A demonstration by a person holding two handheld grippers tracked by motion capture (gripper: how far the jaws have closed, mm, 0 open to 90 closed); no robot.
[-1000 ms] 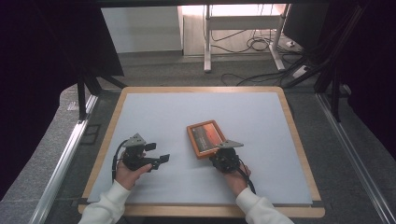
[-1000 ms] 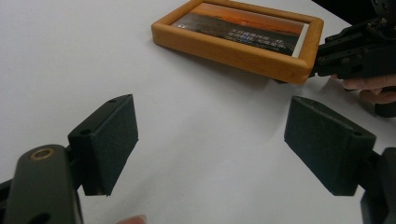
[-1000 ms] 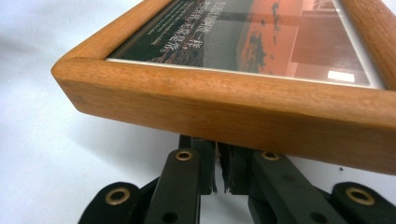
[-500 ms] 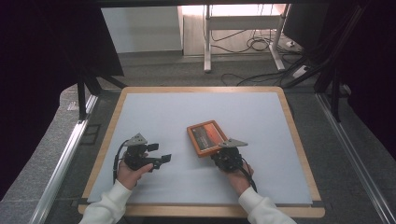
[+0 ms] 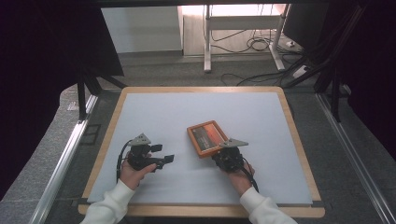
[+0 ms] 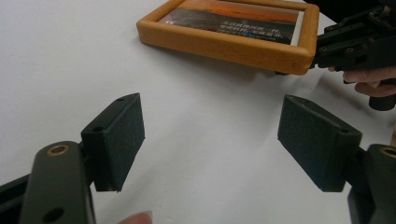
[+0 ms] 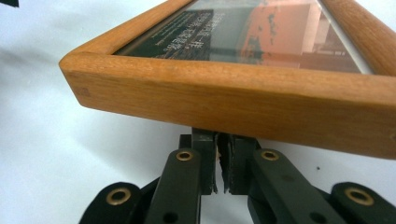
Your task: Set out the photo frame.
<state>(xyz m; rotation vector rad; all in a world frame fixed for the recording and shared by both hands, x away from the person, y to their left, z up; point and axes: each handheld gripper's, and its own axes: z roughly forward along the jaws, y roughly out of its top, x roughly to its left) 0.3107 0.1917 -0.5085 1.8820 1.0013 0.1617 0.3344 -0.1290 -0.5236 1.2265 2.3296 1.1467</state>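
From above, the left claw [image 5: 161,156] lies level on the white bench [image 5: 261,116], pointing right, near the wooden picture frame [image 5: 208,138]; the right claw [image 5: 224,151] meets the frame's near corner. Grey floor and cables lie beyond.

The left claw view shows its pads [image 6: 116,140] wide apart, having just narrowed slightly, nothing between them.

The right claw [image 7: 219,163] view shows jaws closed beneath the raised frame [image 7: 224,102], apparently pinching something under it.
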